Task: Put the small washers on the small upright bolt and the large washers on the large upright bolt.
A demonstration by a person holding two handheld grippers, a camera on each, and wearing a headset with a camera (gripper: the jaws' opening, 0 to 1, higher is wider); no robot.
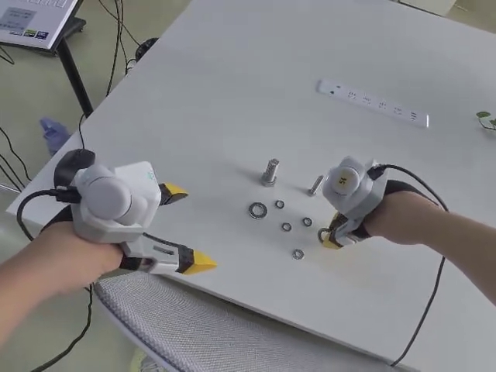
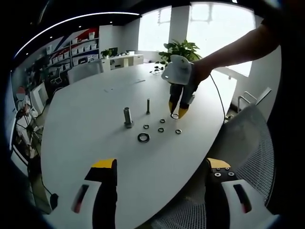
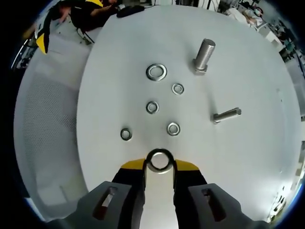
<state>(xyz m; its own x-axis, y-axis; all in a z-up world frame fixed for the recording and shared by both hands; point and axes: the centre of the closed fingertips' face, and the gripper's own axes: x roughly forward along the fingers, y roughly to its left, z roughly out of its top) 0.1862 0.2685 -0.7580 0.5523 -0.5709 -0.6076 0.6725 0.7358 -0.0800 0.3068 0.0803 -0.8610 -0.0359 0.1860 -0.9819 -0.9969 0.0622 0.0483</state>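
Pinches a large washer (image 3: 160, 151) in the right tongs (image 3: 159, 164) close to the counter (image 1: 232, 93), with the large upright bolt (image 3: 204, 56) ahead past loose small washers (image 3: 173, 128), nearer these than the spread left tongs (image 2: 161, 164).

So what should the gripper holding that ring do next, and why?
Probably lift the right gripper and carry it over the large upright bolt. It is shut on a washer that looks about as wide as the large washer lying loose, so it likely belongs there, and that bolt stands bare.
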